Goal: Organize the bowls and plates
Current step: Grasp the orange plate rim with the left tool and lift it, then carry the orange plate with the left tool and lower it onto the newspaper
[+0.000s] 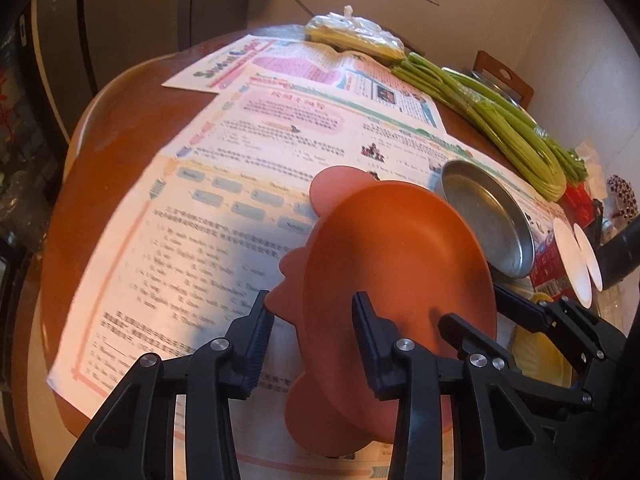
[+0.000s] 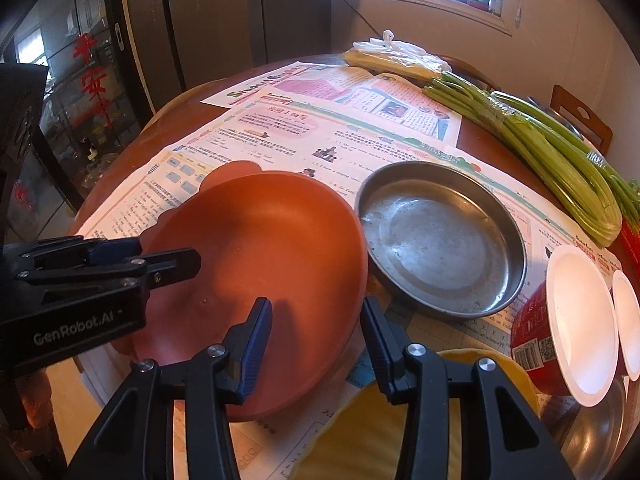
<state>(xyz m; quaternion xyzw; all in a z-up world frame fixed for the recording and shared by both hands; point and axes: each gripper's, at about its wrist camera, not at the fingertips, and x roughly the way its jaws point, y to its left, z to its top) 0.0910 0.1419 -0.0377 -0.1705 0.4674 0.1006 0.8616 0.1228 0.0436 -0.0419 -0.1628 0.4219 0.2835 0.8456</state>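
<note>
An orange plate with scalloped ears is tilted up off the table. My left gripper straddles its near rim with jaws open wide; in the right wrist view the left gripper sits at the plate's left rim. My right gripper is open, its fingers either side of the plate's near right rim; it shows in the left wrist view. A round metal pan rests beside the plate. A yellow plate lies under my right gripper.
Newspaper sheets cover the round brown table. Green stalks and a plastic bag lie at the back right. Red-and-white lidded cups lie on their sides at the right edge. A chair back stands behind.
</note>
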